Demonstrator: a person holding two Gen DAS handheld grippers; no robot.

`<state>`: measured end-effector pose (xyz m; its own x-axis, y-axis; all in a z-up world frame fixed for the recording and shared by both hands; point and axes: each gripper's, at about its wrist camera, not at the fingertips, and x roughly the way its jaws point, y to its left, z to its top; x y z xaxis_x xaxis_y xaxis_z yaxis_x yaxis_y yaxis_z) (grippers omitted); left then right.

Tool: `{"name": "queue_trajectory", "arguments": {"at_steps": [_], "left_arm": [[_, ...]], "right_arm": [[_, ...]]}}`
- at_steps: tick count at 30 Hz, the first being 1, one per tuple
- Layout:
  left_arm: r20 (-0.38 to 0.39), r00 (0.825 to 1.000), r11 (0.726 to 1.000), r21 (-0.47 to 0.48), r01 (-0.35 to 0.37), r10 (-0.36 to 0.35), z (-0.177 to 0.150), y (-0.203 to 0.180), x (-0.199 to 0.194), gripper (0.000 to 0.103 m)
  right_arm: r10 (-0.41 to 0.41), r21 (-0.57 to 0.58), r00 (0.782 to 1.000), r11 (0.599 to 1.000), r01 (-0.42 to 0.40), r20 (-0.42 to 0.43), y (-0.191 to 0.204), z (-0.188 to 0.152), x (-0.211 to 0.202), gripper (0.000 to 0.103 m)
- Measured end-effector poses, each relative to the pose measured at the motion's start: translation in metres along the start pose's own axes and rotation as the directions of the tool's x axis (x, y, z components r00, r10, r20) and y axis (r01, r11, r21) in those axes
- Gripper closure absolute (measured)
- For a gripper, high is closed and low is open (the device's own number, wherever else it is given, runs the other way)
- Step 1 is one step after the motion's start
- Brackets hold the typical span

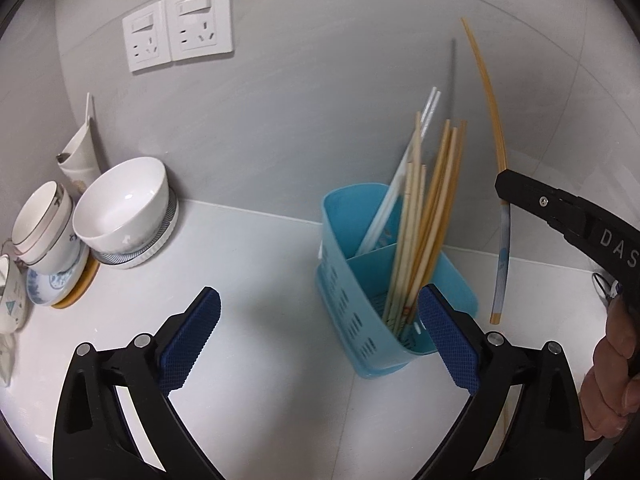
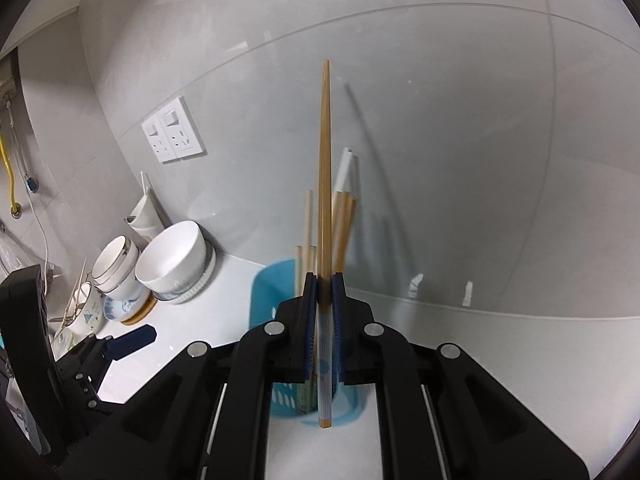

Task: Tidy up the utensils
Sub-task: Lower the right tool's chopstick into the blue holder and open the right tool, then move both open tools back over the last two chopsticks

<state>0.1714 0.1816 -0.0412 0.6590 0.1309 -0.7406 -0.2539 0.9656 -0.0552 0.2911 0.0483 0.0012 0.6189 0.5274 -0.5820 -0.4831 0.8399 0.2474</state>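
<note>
A blue plastic utensil holder stands on the white counter and holds several wooden and white chopsticks. It also shows in the right wrist view. My right gripper is shut on a single wooden chopstick with a pale patterned end, held upright just to the right of the holder. In the left wrist view the same chopstick sticks up from the right gripper. My left gripper is open and empty, with its right finger beside the holder's near corner.
White bowls stacked on plates stand at the left against the wall, with smaller bowls beside them. A double wall socket is on the grey wall. A white wall pocket hangs behind the bowls.
</note>
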Motion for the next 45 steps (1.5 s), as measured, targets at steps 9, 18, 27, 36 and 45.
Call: {"name": "queue_trajectory", "arguments": {"at_steps": [9, 18, 27, 36, 45], "left_arm": [[-0.027, 0.999, 0.999, -0.023, -0.032, 0.032, -0.005, 0.022, 0.012, 0.006], [-0.05, 0.998, 0.998, -0.042, -0.048, 0.046, -0.008, 0.032, 0.02, 0.006], [-0.054, 0.997, 0.997, -0.053, -0.052, 0.049, -0.008, 0.035, 0.023, 0.006], [-0.052, 0.998, 0.997, -0.066, -0.037, 0.033, -0.007, 0.026, 0.012, 0.006], [-0.077, 0.997, 0.999, -0.037, 0.019, -0.022, -0.018, -0.013, -0.006, 0.006]], "right_arm": [[0.001, 0.007, 0.998, 1.0, -0.001, 0.067, 0.008, -0.011, 0.018, 0.096], [-0.028, 0.027, 0.998, 0.999, 0.027, 0.057, 0.008, -0.029, 0.04, 0.096], [-0.054, 0.011, 0.999, 0.998, 0.054, 0.006, 0.007, -0.033, 0.041, 0.071], [-0.126, -0.036, 0.992, 0.991, 0.125, -0.028, -0.005, -0.032, 0.008, 0.027], [-0.261, -0.007, 0.959, 0.965, 0.262, -0.109, -0.049, -0.05, -0.04, 0.008]]}}
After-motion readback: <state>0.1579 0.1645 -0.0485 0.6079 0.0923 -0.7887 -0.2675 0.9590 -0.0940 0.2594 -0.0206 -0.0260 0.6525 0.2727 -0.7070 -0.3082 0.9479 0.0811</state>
